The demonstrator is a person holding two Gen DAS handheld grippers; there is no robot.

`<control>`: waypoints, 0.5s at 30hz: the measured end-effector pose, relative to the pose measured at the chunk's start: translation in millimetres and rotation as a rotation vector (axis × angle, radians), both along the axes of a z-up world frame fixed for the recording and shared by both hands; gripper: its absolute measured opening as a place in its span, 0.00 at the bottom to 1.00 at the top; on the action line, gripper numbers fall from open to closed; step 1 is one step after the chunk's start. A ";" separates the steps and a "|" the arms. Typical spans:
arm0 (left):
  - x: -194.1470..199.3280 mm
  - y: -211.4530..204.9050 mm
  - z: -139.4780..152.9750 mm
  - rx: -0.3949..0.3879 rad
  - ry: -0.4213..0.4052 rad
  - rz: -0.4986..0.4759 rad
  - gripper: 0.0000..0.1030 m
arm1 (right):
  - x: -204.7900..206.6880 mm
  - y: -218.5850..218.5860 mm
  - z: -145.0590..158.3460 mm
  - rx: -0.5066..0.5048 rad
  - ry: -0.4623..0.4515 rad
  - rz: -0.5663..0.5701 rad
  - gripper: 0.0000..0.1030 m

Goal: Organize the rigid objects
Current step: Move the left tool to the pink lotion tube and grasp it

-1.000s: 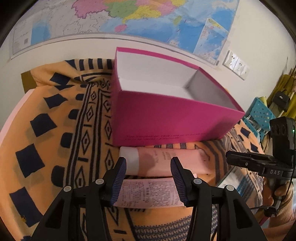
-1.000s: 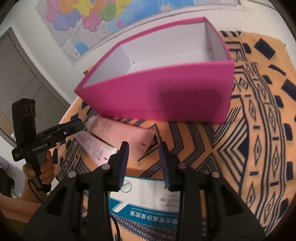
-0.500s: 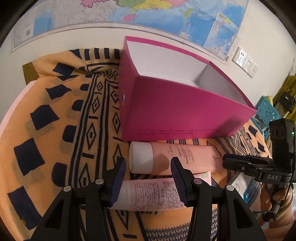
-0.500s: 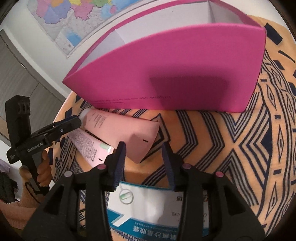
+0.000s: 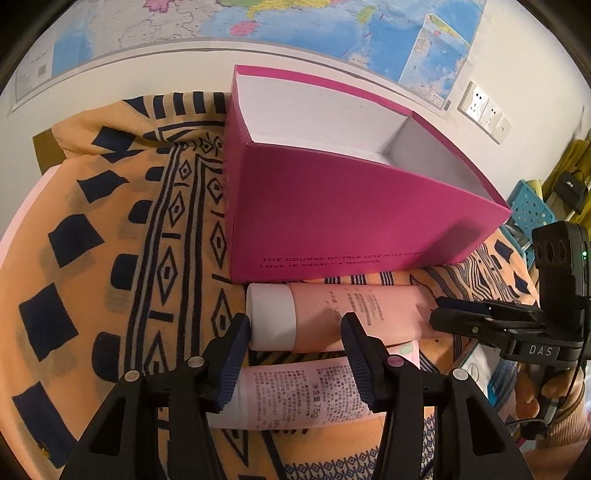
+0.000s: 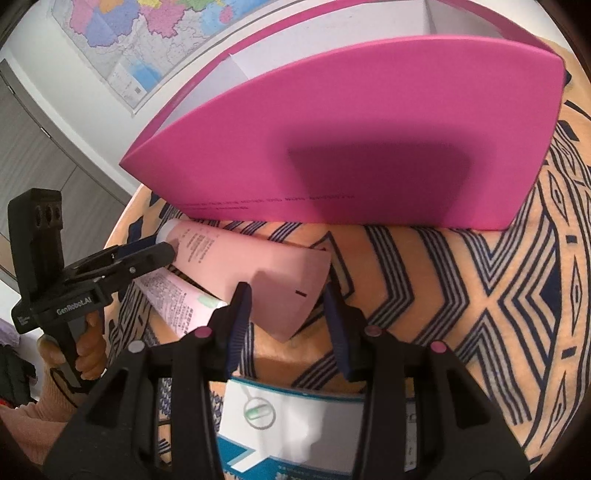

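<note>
An open magenta box (image 5: pixel 354 221) with a white inside stands on the patterned cloth; it also shows in the right wrist view (image 6: pixel 369 140). A large pink tube with a white cap (image 5: pixel 332 314) lies just in front of it, and a smaller pink tube (image 5: pixel 303 391) lies nearer. My left gripper (image 5: pixel 295 332) is open, its fingers either side of the large tube's cap end. My right gripper (image 6: pixel 286 299) is open, its fingers astride the large tube's crimped end (image 6: pixel 280 284). A white and blue carton (image 6: pixel 295 424) lies under the right gripper.
The orange and navy cloth (image 5: pixel 110 258) covers the table. A wall map (image 5: pixel 258 22) hangs behind, with wall sockets (image 5: pixel 484 110) to its right. A blue plastic stool (image 5: pixel 532 210) stands past the table's right side. Grey cabinet doors (image 6: pixel 37 147) stand at left.
Both grippers have moved closer to the large pink tube. The left one has come in around its cap end, the right one around its crimped end. Both stay open.
</note>
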State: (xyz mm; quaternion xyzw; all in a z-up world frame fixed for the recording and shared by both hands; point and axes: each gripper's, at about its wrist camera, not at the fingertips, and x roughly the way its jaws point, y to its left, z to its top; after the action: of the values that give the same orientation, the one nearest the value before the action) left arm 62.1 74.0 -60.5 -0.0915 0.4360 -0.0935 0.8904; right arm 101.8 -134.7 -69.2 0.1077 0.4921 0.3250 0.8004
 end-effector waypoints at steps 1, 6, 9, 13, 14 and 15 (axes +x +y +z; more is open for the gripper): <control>-0.2 -0.4 -0.2 -0.001 0.000 -0.002 0.52 | 0.3 0.3 -0.1 0.001 -0.001 0.000 0.43; 0.5 -4.8 -0.5 0.015 -0.002 0.000 0.55 | 1.8 -0.6 -1.0 0.013 0.003 -0.005 0.43; 1.3 -5.9 -0.1 0.017 -0.003 -0.003 0.58 | 1.6 -0.8 -1.3 0.017 0.003 -0.010 0.43; -0.1 -9.5 0.9 0.031 -0.007 -0.007 0.58 | 0.3 -2.0 -0.1 0.007 -0.005 -0.009 0.43; -1.1 -10.8 0.7 0.033 -0.006 -0.008 0.58 | -0.3 -1.9 0.8 0.002 -0.010 -0.009 0.43; -2.3 -11.9 0.3 0.033 -0.005 -0.006 0.58 | -1.0 -1.7 1.7 -0.003 -0.016 -0.010 0.43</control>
State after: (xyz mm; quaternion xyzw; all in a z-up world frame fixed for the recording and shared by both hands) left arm 59.8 62.1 -60.2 -0.0753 0.4355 -0.0892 0.8926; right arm 100.8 -136.4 -67.4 0.1063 0.4855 0.3211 0.8062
